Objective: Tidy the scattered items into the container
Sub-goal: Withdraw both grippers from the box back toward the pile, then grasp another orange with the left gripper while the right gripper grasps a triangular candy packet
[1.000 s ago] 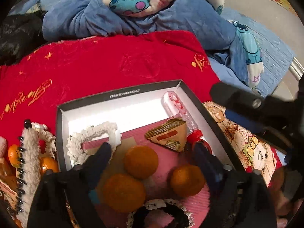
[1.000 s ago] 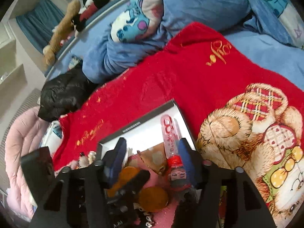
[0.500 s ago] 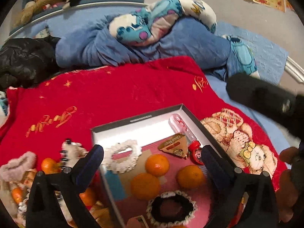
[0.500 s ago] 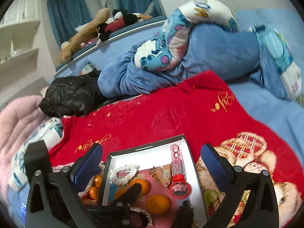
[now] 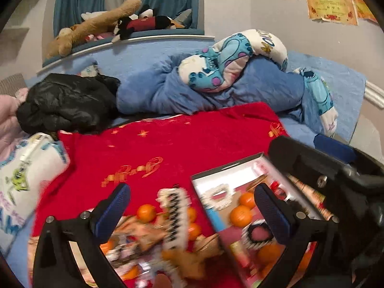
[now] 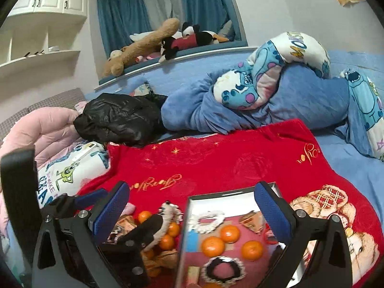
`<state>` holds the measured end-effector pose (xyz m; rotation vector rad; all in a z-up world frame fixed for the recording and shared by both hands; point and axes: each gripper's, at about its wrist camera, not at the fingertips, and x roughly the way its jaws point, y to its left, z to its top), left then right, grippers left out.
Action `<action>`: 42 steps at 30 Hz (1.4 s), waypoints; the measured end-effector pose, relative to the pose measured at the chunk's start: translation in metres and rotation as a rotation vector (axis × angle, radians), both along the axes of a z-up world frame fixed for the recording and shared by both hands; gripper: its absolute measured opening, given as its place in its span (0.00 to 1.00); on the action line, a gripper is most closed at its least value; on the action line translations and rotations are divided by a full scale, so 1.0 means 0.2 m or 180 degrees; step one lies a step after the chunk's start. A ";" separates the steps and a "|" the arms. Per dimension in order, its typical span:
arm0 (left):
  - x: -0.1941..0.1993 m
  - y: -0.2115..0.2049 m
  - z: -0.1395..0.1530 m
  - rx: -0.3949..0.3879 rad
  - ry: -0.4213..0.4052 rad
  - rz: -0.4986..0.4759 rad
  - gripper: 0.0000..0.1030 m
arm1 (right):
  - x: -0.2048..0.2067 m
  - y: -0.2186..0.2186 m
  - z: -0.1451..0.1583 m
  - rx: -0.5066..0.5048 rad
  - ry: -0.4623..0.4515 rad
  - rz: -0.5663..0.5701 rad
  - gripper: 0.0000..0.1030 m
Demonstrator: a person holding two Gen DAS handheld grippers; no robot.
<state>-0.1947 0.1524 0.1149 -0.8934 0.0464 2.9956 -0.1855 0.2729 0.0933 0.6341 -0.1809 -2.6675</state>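
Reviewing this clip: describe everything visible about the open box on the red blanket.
The box is a shallow rectangular tray, apparently cardboard, with dark outer walls and a white inside. It lies flat and open on the red blanket, no lid in sight. Inside are three oranges, a white frilly scrunchie, a black-and-white scrunchie, a brown wedge-shaped packet and a red item at the right wall. More oranges lie outside to its left. Neither tool touches it.
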 end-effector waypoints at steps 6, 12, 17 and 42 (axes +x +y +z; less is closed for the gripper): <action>0.29 -0.30 0.08 -0.0227 0.0135 0.0183 1.00 | 0.12 -0.14 0.01 -0.0153 -0.0023 0.0029 1.00; 0.52 -0.56 0.04 -0.0029 0.0262 0.0264 1.00 | 0.21 -0.34 -0.06 -0.0166 -0.0014 0.0092 1.00; 0.57 -0.62 -0.09 0.0080 0.0184 0.0257 1.00 | 0.26 -0.40 -0.14 -0.0189 -0.0046 0.0156 1.00; 0.33 -0.42 -0.77 0.0127 -0.0774 0.0123 0.93 | 0.11 -0.41 -0.49 0.0003 -0.0705 0.0347 0.75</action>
